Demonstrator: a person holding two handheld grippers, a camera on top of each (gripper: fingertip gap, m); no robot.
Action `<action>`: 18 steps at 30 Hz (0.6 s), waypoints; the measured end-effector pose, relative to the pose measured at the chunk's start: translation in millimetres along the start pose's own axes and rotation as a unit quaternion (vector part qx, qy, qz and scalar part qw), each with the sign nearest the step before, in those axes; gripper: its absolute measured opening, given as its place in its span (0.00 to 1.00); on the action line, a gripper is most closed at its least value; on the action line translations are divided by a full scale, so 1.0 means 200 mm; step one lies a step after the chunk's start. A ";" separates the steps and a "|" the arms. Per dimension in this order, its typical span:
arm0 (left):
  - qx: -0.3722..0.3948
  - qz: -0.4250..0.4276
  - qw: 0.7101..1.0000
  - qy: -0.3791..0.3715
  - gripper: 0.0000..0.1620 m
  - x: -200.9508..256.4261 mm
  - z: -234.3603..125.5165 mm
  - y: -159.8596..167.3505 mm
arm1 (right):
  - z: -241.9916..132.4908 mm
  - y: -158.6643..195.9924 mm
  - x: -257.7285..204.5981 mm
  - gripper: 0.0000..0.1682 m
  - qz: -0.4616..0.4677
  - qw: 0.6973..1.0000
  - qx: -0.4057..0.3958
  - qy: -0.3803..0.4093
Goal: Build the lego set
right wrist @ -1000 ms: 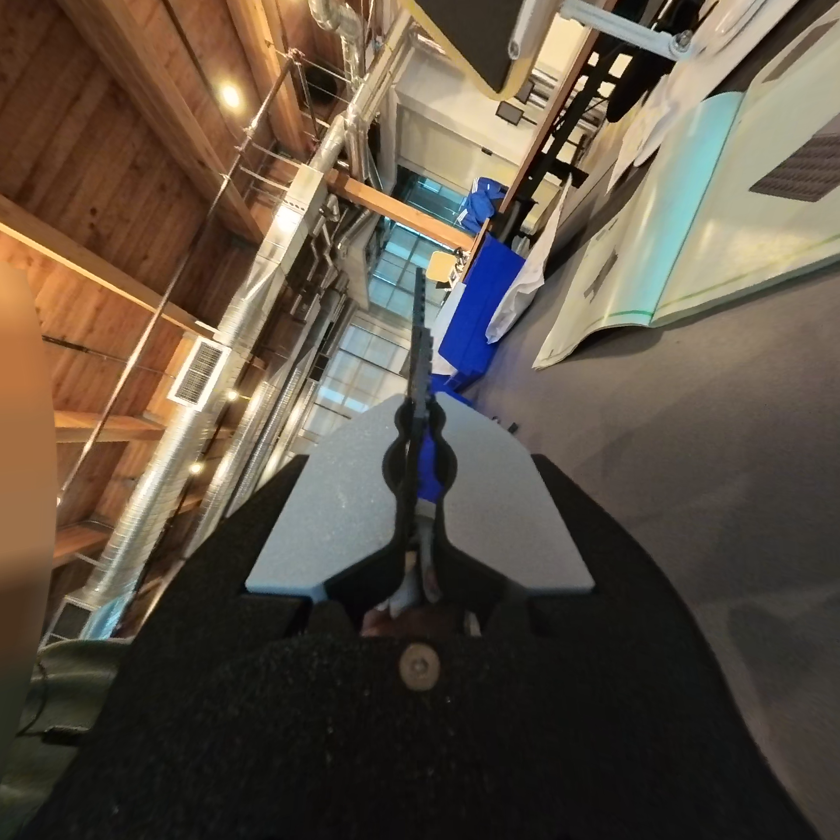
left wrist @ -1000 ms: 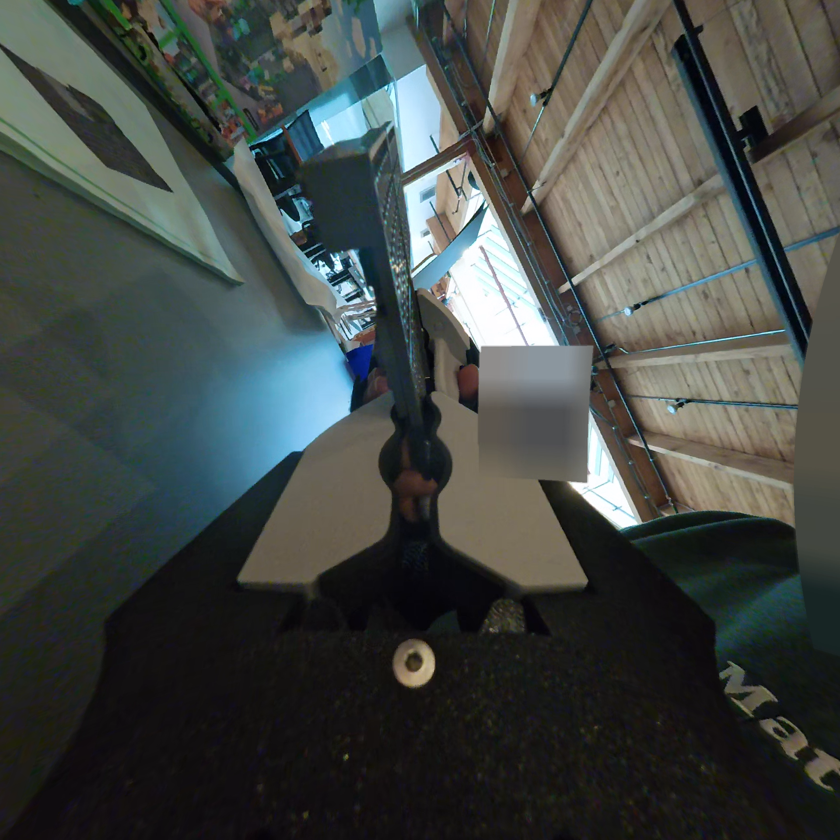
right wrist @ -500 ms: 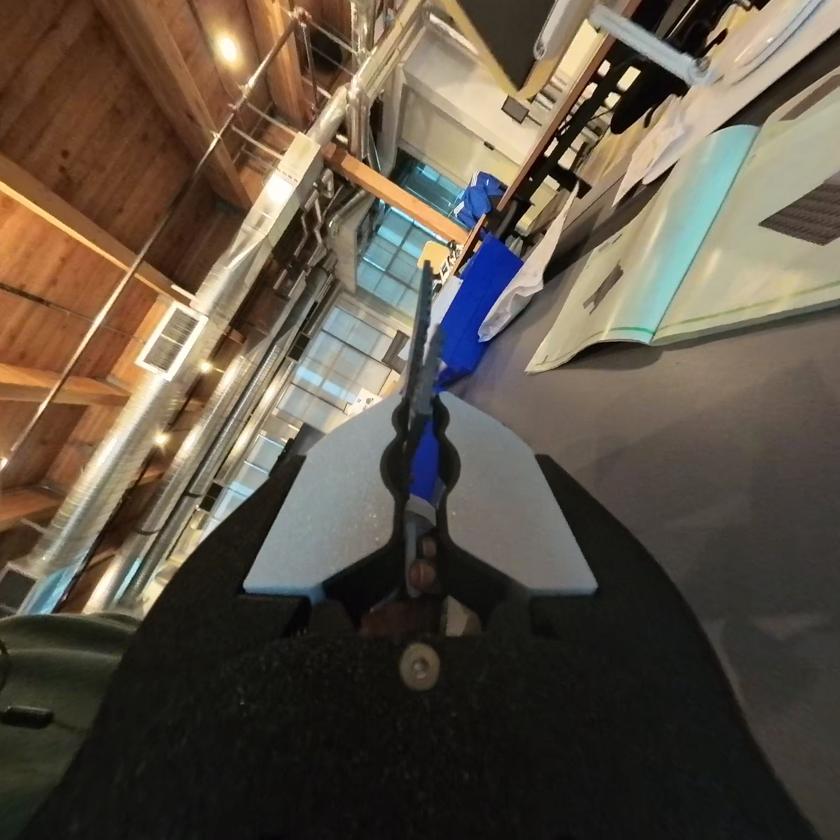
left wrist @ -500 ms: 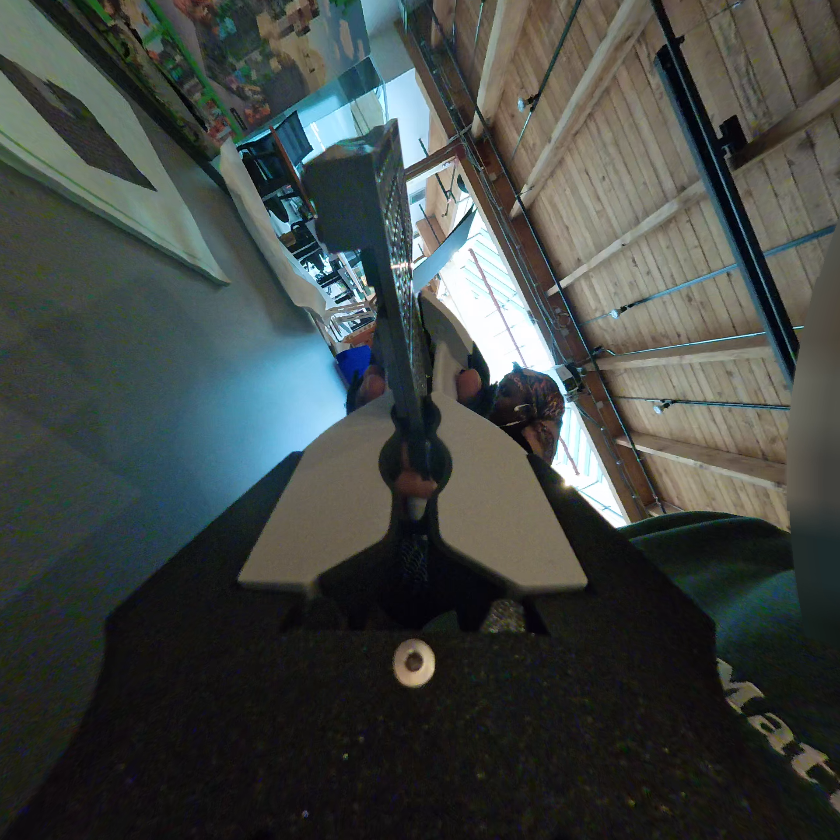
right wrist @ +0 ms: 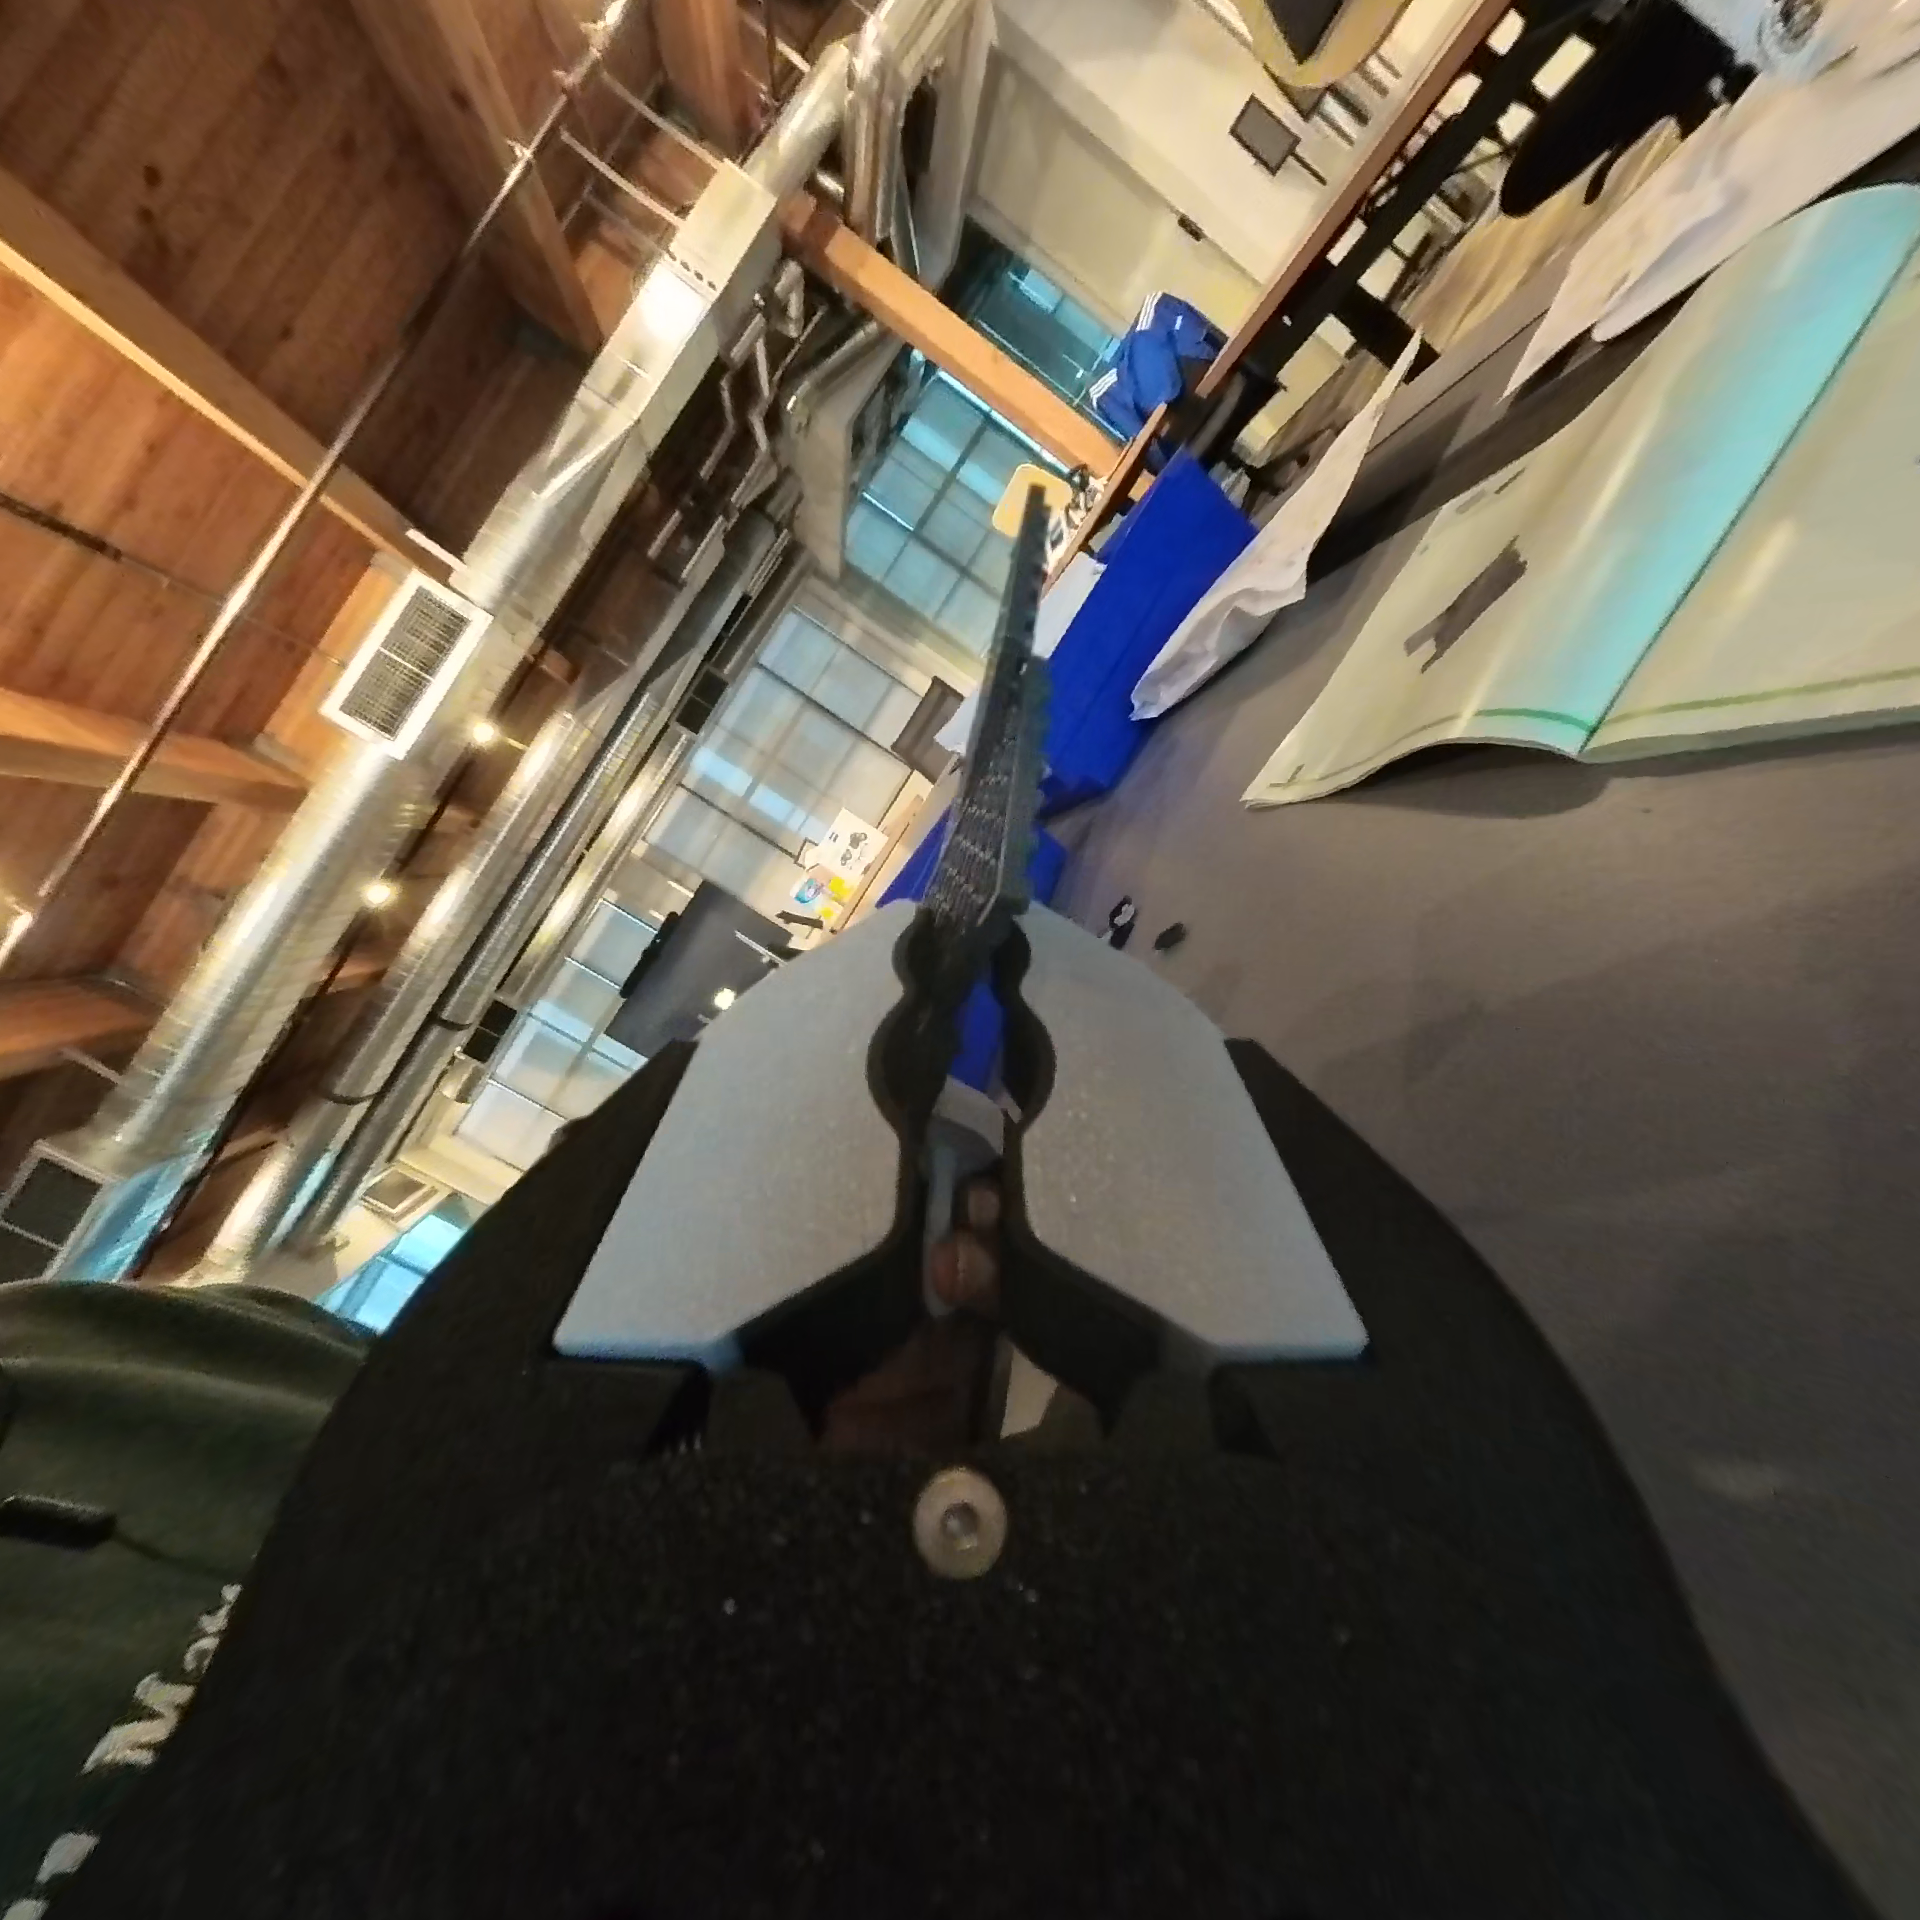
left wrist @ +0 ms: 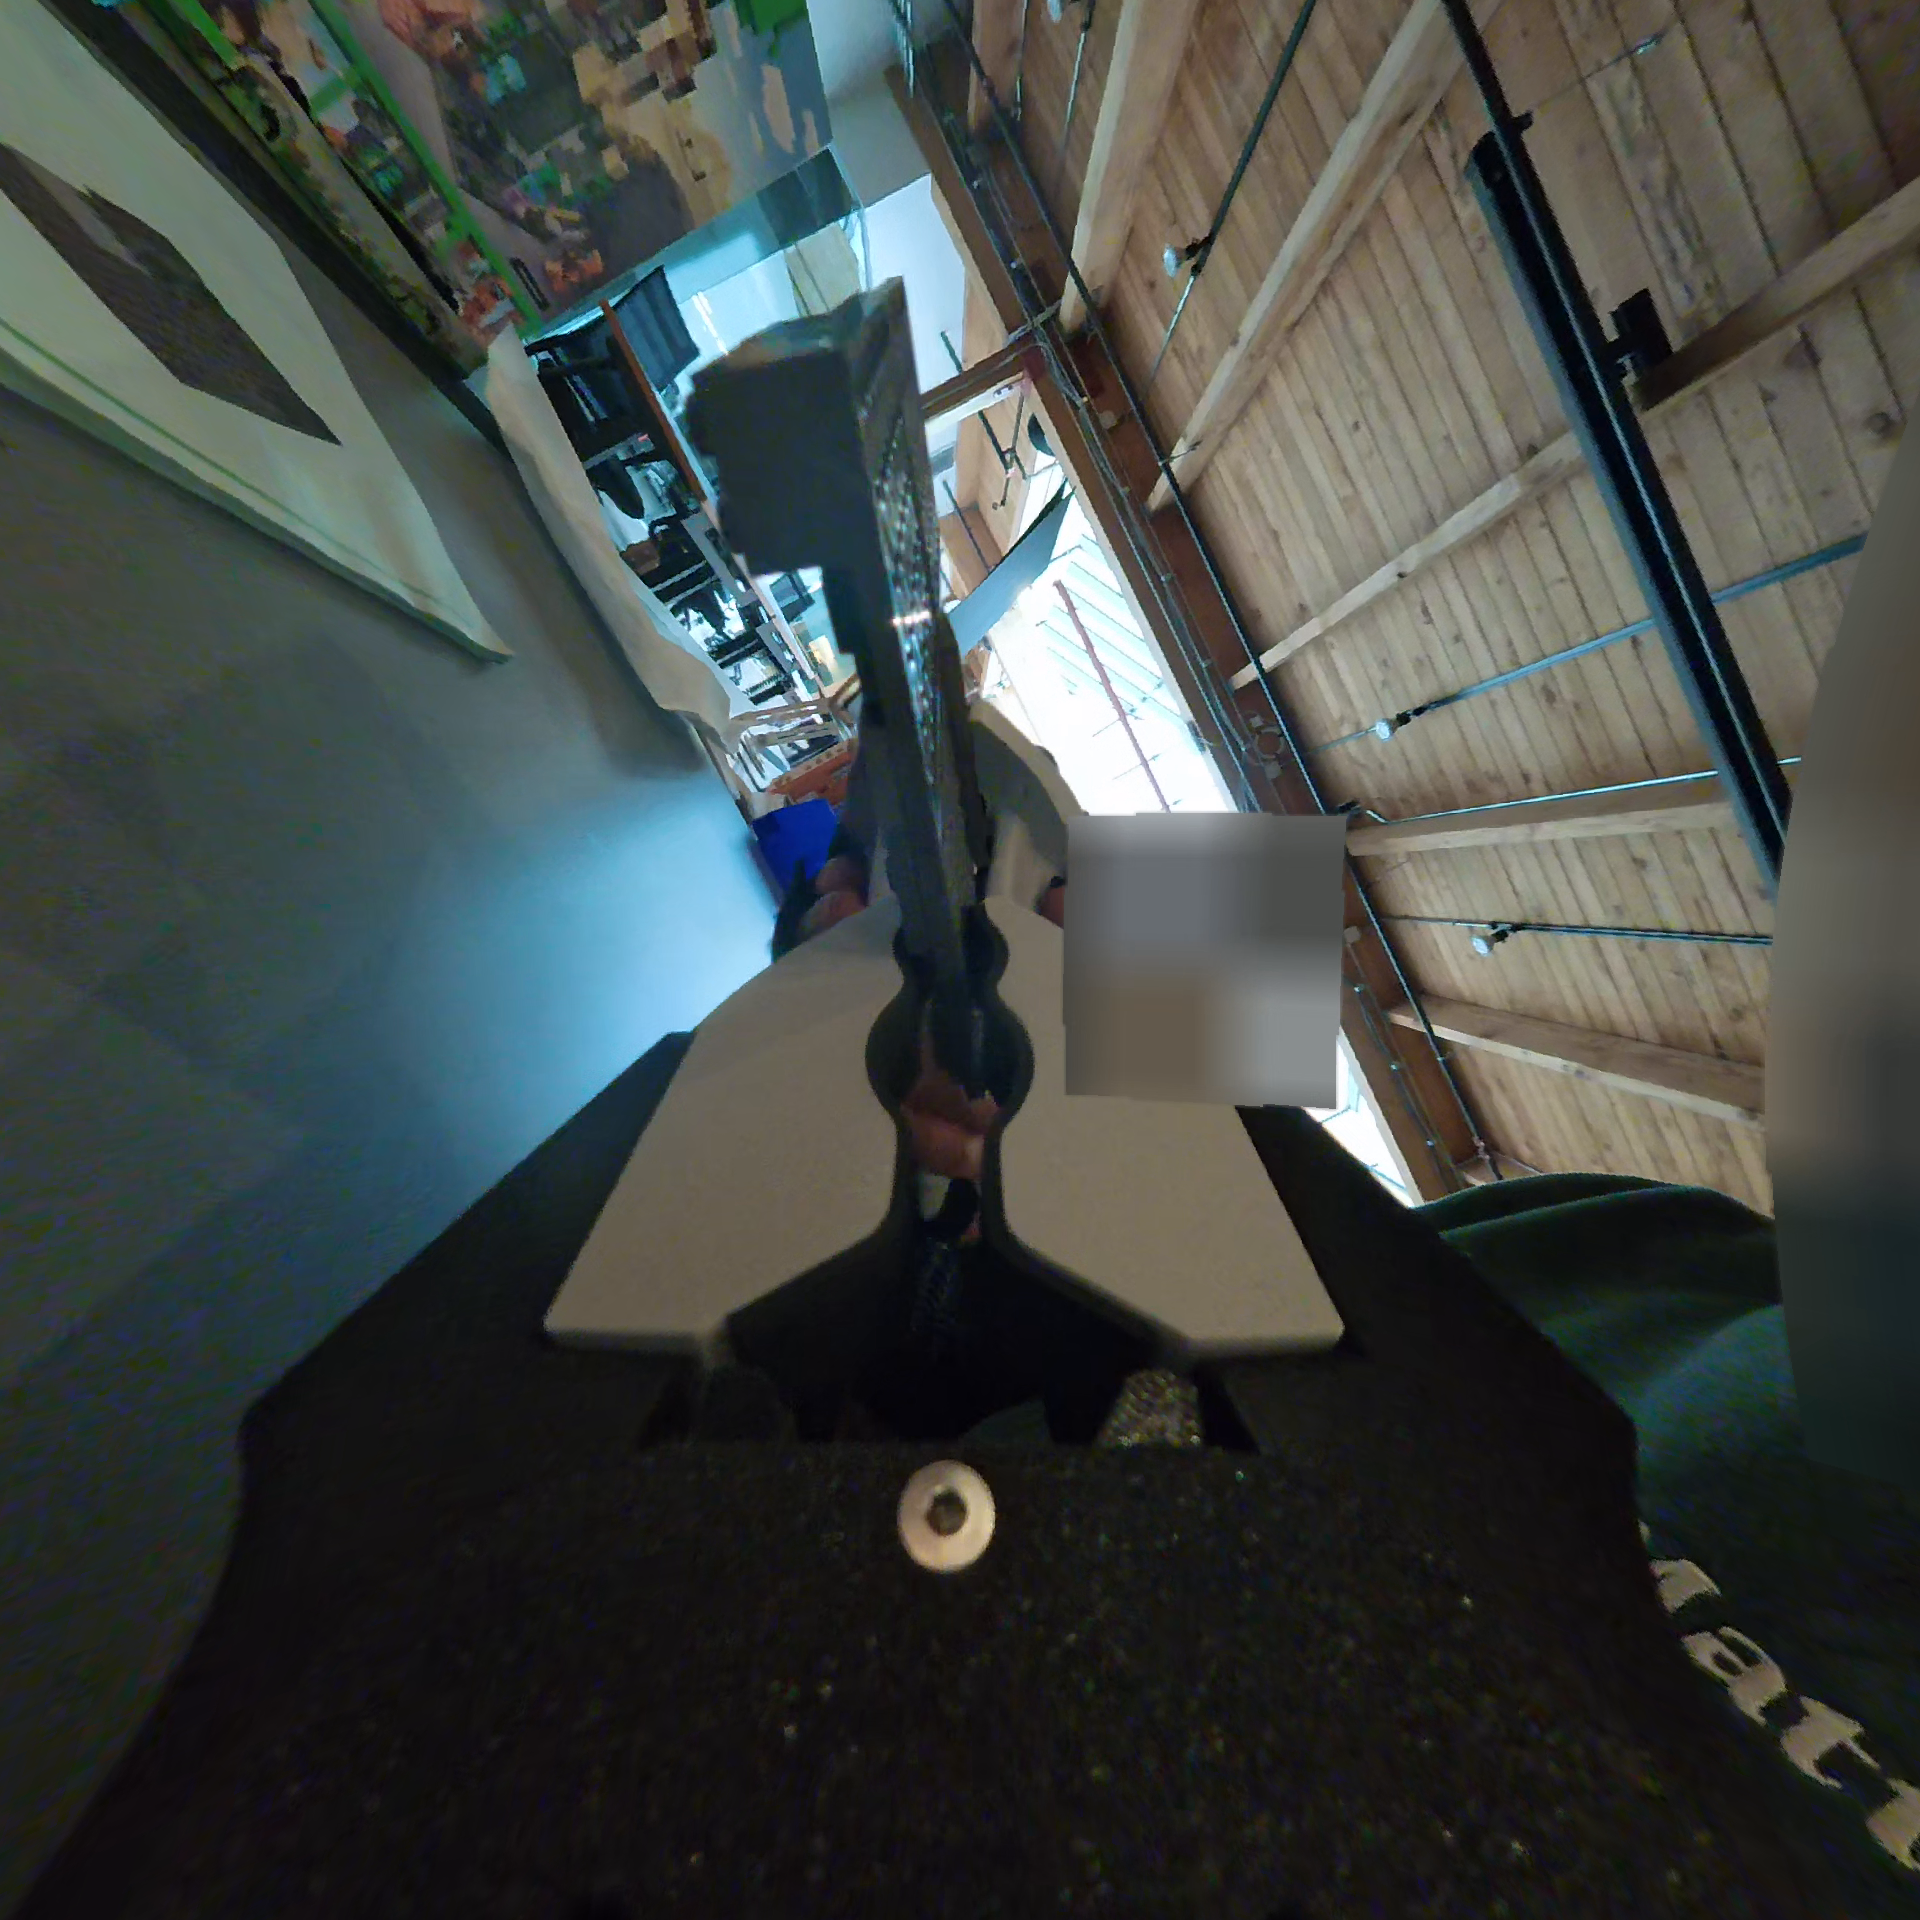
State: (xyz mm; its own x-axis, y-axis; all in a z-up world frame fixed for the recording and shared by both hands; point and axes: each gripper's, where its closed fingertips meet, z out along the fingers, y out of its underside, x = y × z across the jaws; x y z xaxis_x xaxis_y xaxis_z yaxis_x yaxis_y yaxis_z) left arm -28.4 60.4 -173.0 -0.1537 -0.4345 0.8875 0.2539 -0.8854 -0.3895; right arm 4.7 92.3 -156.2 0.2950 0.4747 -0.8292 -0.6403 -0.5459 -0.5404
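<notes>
Both your left gripper [left wrist: 940, 997] and right gripper [right wrist: 961, 987] are clamped edge-on onto the thin dark studded lego baseplate [left wrist: 914, 665], which runs toward 12 o'clock above the grey counter [right wrist: 1558, 1039]. Stiff, light, probably slick; grip the rim, avoid twisting.

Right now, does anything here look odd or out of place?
Yes. Both grippers, left and right, are shut on one dark studded plate, held edge-on in the air, well off the grey table. Both cameras are rolled sideways, so the table stands like a wall. Nothing looks spilled or broken.
</notes>
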 end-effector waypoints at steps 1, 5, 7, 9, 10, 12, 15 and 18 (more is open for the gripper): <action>0.000 0.000 1.000 0.000 0.03 0.00 0.00 0.00 | 0.00 0.00 0.00 0.06 0.000 1.000 -0.001 -0.002; 0.002 -0.002 1.000 0.004 0.03 0.01 0.00 0.00 | 0.01 0.03 -0.02 0.07 -0.002 1.000 -0.016 -0.010; 0.003 0.002 1.000 0.003 0.03 0.01 0.00 -0.01 | 0.02 0.04 -0.03 0.07 0.003 1.000 -0.024 -0.014; 0.003 0.003 1.000 0.003 0.03 0.01 0.00 -0.01 | 0.02 0.05 -0.04 0.07 0.009 0.999 -0.028 -0.019; 0.003 0.003 1.000 0.002 0.03 0.01 0.00 -0.01 | 0.02 0.06 -0.04 0.07 0.009 0.999 -0.029 -0.020; 0.003 0.003 1.000 0.002 0.03 0.01 0.00 -0.01 | 0.03 0.08 -0.05 0.07 0.008 0.999 -0.037 -0.023; -0.001 0.000 1.000 0.005 0.03 0.01 0.00 0.00 | 0.04 0.09 -0.05 0.07 0.003 0.998 -0.047 -0.028; -0.009 0.003 1.000 0.008 0.03 0.02 0.00 0.00 | 0.03 0.09 -0.07 0.07 0.000 0.996 -0.077 -0.042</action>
State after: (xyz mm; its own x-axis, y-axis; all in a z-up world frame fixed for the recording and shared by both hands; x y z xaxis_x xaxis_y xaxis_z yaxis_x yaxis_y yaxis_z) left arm -29.1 57.7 -169.2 -0.1680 -0.4414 0.8814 0.2377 -0.8859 -0.3983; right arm -14.9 79.4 -154.7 0.2311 0.5273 -0.8176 -0.5216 -0.6423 -0.5616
